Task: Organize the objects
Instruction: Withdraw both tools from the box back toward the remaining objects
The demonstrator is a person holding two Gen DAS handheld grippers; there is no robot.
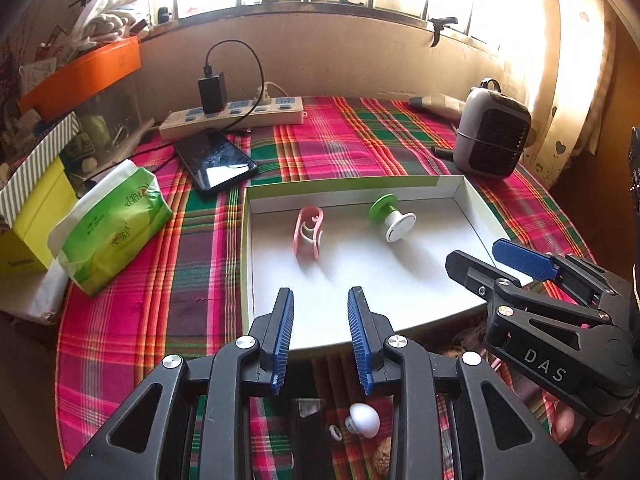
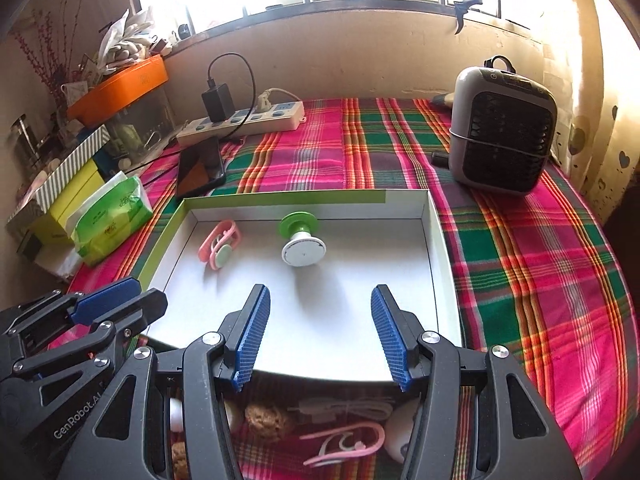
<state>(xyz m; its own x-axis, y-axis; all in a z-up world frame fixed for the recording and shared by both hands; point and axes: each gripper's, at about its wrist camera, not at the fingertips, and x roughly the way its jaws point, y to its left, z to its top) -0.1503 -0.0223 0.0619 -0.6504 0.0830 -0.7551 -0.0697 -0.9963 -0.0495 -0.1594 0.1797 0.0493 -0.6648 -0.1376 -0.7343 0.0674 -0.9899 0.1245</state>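
Currently, the white tray (image 2: 440, 240) is lying on the plaid tablecloth (image 2: 540, 280), taking up the middle of the table, with its long axis running left to right in both wrist views and its near edge passing under both tools. The left gripper (image 1: 321, 336) is hovering over that near edge with its jaws released and nothing between them; the right gripper (image 2: 320, 332) is hovering beside it, spread wider and likewise empty. The main risk is a finger catching the thin near wall of the tray while either tool is dropping toward the loose items in front of it, which would be dragging or tipping the tray. Inside, the green-and-white spool (image 2: 302, 242) is lying on its side, its axis pointing from the far wall toward the camera, white disc nearest; being round, it is likely rolling if the tray is jolted. The pink clip (image 2: 220, 244) is resting left of it, long axis slanting toward the far wall. Outside, near the tools, a second pink clip (image 2: 344, 444) and a small white knob (image 1: 363, 420) are waiting, partly hidden by the fingers, so their orientation is probably unsafe to judge, and a blind pinch may be missing them.
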